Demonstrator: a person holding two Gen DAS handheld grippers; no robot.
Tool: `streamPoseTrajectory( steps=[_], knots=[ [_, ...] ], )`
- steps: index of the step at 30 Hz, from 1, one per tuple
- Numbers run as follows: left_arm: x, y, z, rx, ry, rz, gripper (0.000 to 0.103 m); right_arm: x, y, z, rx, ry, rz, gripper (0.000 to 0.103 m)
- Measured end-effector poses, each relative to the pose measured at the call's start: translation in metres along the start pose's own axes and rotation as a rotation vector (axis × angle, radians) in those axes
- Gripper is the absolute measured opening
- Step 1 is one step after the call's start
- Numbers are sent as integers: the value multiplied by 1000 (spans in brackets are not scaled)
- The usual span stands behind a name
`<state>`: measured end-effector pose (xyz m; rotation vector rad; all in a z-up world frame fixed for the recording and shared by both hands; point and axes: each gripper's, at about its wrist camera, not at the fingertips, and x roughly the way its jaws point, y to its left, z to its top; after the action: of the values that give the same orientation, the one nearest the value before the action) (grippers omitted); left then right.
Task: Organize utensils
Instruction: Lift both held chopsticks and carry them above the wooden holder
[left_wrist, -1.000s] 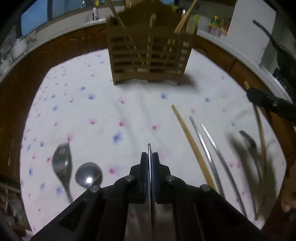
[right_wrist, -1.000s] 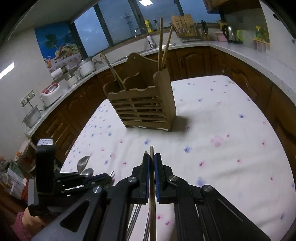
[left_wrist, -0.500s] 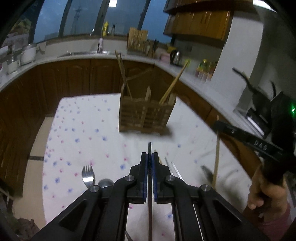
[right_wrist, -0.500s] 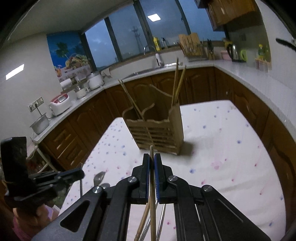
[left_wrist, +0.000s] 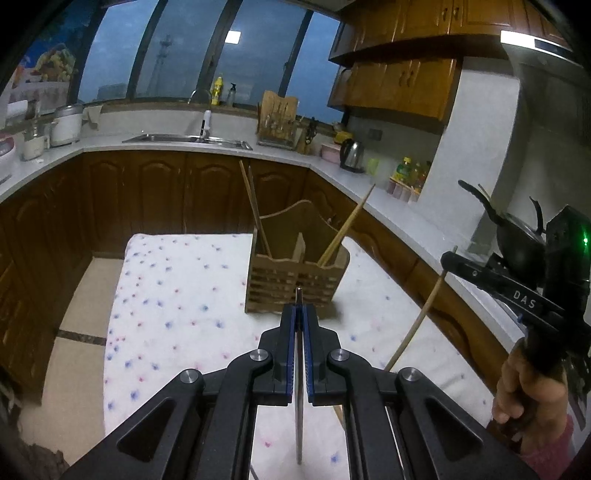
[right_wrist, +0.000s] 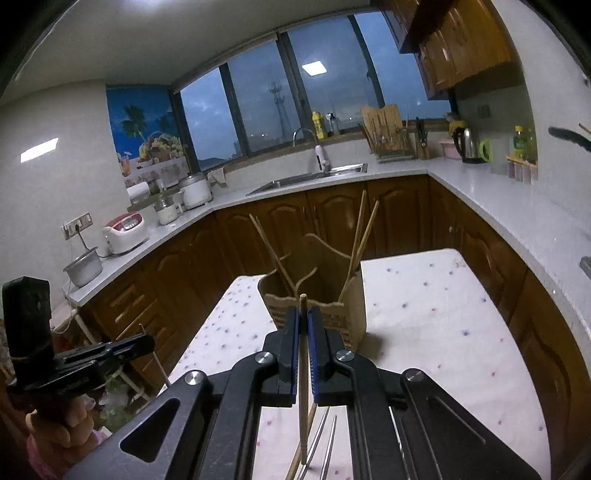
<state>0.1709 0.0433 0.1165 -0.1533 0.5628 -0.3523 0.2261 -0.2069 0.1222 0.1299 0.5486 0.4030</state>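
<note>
My left gripper (left_wrist: 300, 308) is shut on a thin metal utensil (left_wrist: 299, 406) that stands upright between its pads, high over the table. It also shows in the right wrist view as the left gripper (right_wrist: 147, 341). My right gripper (right_wrist: 303, 312) is shut on a wooden chopstick (right_wrist: 303, 398), also upright. From the left wrist view, the right gripper (left_wrist: 448, 258) hangs at the right with the chopstick (left_wrist: 417, 325) slanting down. The slatted wooden holder (left_wrist: 280, 284) (right_wrist: 351, 299) stands ahead of both on the cloth, with several chopsticks leaning in its compartments.
The table wears a white floral cloth (left_wrist: 177, 288) (right_wrist: 424, 314). Two metal chopsticks (right_wrist: 327, 439) and a wooden one lie on it under my right gripper. Dark cabinets and a pale counter (left_wrist: 110, 142) with sink, kettle (left_wrist: 352, 155) and cookers wrap around. A person's hand (left_wrist: 524, 387) holds the right gripper.
Both grippers have risen from the cloth with their utensils and tilted up, so the holder looks farther off. The fork and spoon have dropped out of the left wrist view.
</note>
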Motion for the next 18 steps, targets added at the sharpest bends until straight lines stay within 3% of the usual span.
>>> streamPoseTrajectory(
  steps=[9,18],
  knots=[
    [6,10,28,-7,-62,-5,2,2,-3,24,-6,-73,-20,5],
    [20,15,71,21,-194,8,2,10,-14,67,21,-186,-43,5]
  ],
)
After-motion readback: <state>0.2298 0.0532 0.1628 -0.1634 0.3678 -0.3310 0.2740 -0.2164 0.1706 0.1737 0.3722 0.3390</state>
